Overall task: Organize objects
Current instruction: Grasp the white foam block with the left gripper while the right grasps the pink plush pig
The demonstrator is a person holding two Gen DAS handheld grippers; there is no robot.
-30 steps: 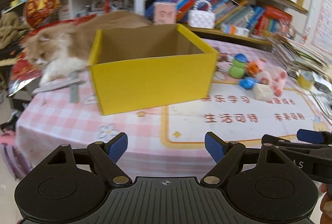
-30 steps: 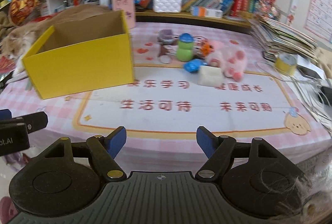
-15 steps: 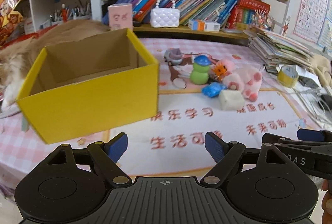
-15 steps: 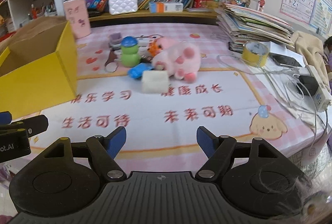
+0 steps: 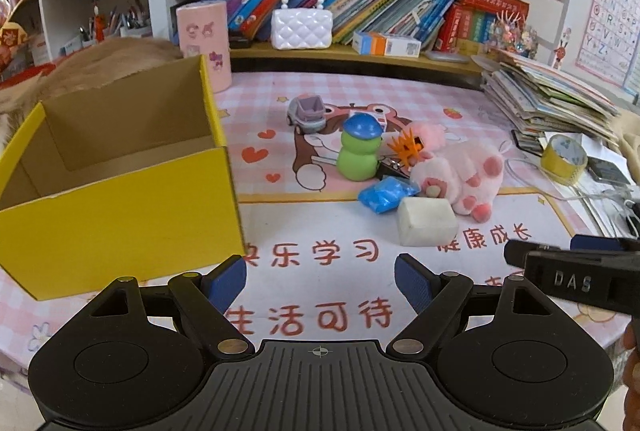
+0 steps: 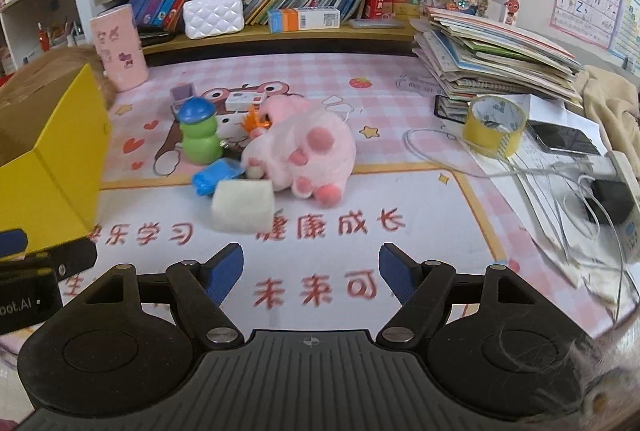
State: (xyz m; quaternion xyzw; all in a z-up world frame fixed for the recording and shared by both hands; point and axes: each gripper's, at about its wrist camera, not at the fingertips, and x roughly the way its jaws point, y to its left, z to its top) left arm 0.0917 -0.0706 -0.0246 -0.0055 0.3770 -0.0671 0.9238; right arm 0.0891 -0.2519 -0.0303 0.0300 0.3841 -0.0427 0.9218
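An open yellow cardboard box (image 5: 120,215) stands empty at the left of the table (image 6: 52,167). To its right lies a cluster of toys: a pink plush (image 5: 460,171) (image 6: 304,151), a green figure with a blue cap (image 5: 358,147) (image 6: 200,133), a white foam block (image 5: 426,221) (image 6: 242,205), a blue packet (image 5: 386,194) (image 6: 216,175), an orange spiky toy (image 5: 408,147) and a grey toy car (image 5: 306,111). My left gripper (image 5: 320,281) hangs open over the mat's near edge, beside the box corner. My right gripper (image 6: 311,273) is open too, in front of the foam block.
A cat (image 5: 80,67) lies behind the box. A pink cylinder (image 5: 206,41), a white handbag (image 5: 302,27) and bookshelves line the back. A stack of books (image 6: 492,59), a yellow tape roll (image 6: 494,121), a phone and cables (image 6: 560,191) crowd the right side.
Both grippers have moved right along the table's front. The box has slid to the left of both views and the toys now sit nearer the middle. Both stay open.
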